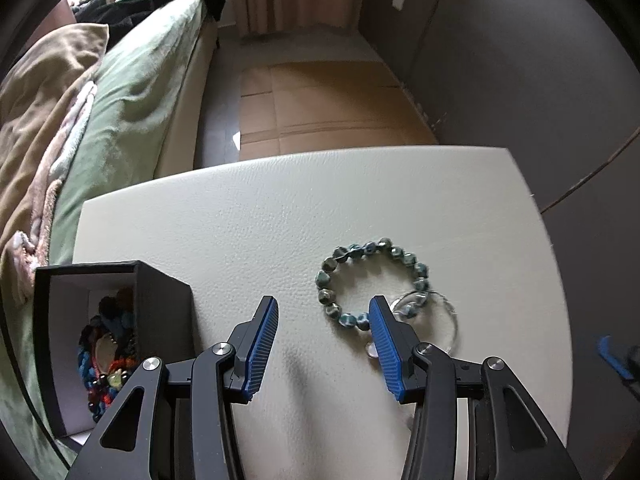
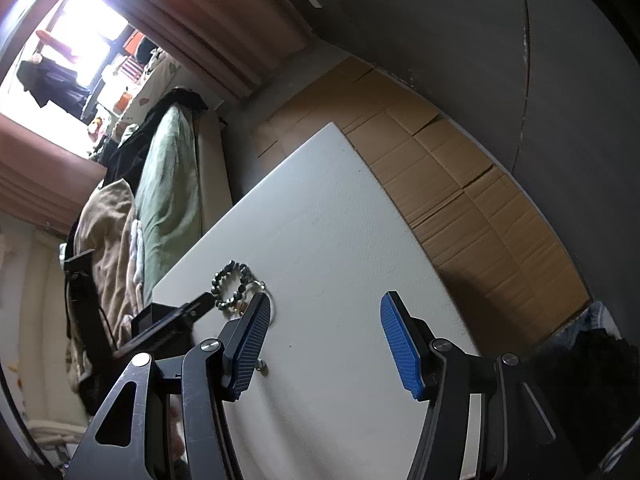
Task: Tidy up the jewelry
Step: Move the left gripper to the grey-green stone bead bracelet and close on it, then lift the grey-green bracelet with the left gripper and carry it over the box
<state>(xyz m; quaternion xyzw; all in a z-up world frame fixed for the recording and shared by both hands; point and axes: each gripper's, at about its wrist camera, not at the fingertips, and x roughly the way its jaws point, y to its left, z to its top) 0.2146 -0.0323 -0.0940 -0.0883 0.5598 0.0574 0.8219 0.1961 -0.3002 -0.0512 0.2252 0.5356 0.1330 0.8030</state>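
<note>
Left wrist: black box (image 1: 160,304) beside beaded bracelet (image 1: 372,280); wire ring (image 1: 436,320) overlapping.

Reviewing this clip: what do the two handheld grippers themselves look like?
Both match. The left gripper and right gripper have black angular linkage arms with triangular cut-outs, round silver pivot bolts, and long blue ribbed finger pads. No cables, markings or sleeves show.

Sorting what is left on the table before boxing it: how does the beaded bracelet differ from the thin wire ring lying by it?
The beaded bracelet is a chunky loop of blue-green beads; the thin wire bangle is a bare silvery hoop, barely visible. The bracelet lies farther out on the white table; the bangle sits nearer the camera, partly behind a blue finger. Both lie flat, overlap at one edge, and are outside the black box.
</note>
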